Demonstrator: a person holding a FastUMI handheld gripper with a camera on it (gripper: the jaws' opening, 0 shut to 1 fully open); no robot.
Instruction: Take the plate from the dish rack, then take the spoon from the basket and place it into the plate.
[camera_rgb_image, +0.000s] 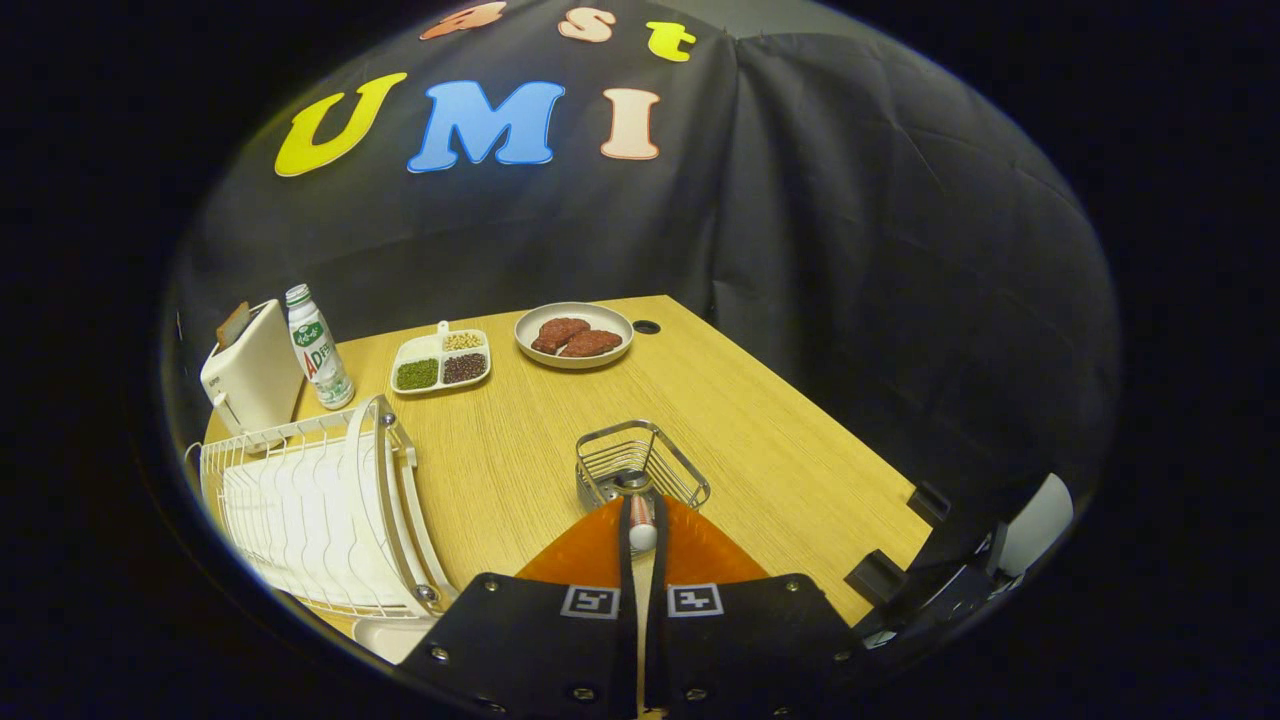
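My gripper hangs over the wooden table with its fingers closed together on the thin spoon. The spoon's pale, rounded handle end shows in the narrow slit between the fingers. Its metal part reaches down into the wire basket just ahead of the fingertips. The white dish rack stands to the left of the fingers with no plate in its slots. The pale rim of a plate lies on the table below the rack, close to the gripper's body and mostly hidden by it.
Beyond the basket sit a plate of brown meat pieces and a white three-part tray of beans. A bottle and a white toaster stand behind the rack. The table's right edge carries dark clamps.
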